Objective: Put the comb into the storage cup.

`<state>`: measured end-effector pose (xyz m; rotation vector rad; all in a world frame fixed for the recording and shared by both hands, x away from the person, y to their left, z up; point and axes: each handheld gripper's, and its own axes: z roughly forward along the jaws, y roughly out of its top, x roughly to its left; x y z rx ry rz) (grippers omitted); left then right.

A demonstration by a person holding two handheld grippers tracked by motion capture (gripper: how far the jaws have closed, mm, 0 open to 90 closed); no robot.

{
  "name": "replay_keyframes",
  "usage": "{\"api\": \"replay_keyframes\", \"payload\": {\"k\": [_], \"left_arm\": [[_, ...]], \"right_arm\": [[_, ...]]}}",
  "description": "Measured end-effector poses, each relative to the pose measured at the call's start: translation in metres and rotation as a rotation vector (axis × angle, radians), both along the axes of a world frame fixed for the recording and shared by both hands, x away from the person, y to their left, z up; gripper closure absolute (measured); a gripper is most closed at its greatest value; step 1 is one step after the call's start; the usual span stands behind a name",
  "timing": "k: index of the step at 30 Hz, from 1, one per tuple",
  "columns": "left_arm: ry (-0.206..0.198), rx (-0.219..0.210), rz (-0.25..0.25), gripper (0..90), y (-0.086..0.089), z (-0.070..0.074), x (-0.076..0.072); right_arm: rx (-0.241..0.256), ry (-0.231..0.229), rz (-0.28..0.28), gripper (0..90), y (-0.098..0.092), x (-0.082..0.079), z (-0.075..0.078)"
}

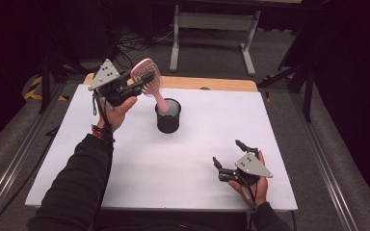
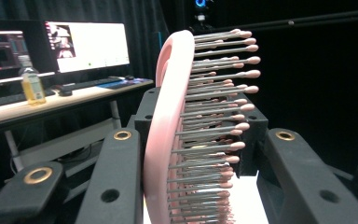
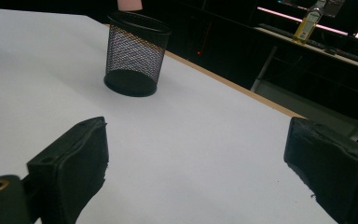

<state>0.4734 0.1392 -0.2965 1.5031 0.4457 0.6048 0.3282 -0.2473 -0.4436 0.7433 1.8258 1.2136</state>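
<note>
Clamping the pink brush (image 1: 147, 77) by its head, the left gripper (image 1: 142, 83) hangs above the far left part of the white table (image 1: 192, 159). The brush tilts, head up and to the left, and its handle slants down into the black mesh cup (image 1: 168, 116), which stands upright near the table's middle, toward the far edge. The handle's tip sits inside the cup's rim; whether it touches the bottom is hidden.

In the left gripper view the brush (image 2: 186, 135) stands edge-on between the two black jaws, its pink back toward the left jaw and its rows of pink-tipped bristles toward the right one. Both jaws press close on it. Behind it, a desk carries lit monitors (image 2: 86, 44) and a bottle (image 2: 31, 84) of yellow liquid.

The right gripper (image 1: 231, 161) rests low over the near right part of the table, well apart from the cup, with its jaws spread wide and nothing between them. The right gripper view looks across bare white table to the cup (image 3: 135, 53), with the pink handle's end (image 3: 129, 4) just above its rim at the top edge.
</note>
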Motion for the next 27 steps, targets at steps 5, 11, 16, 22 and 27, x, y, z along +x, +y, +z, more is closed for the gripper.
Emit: {"api": "replay_keyframes", "payload": {"k": [5, 11, 16, 22, 27], "left_arm": [[0.015, 0.004, -0.007, 63.2, -0.007, -0.005, 0.01], [0.025, 0.027, 0.003, 63.3, -0.016, -0.008, 0.017], [0.025, 0.047, 0.005, 63.2, -0.022, -0.012, 0.022], [0.007, 0.061, -0.007, 63.3, -0.029, -0.019, 0.029], [0.033, 0.062, -0.004, 63.2, -0.032, -0.026, 0.034]], "right_arm": [[0.0, -0.009, 0.001, 6.7, 0.001, -0.001, 0.0], [0.002, -0.021, 0.001, 6.6, 0.002, -0.002, 0.001], [-0.001, -0.024, 0.004, 6.4, 0.002, -0.003, 0.001], [0.001, -0.021, 0.004, 6.6, 0.002, -0.003, 0.001], [0.001, -0.022, 0.001, 6.7, 0.001, -0.002, 0.001]]}}
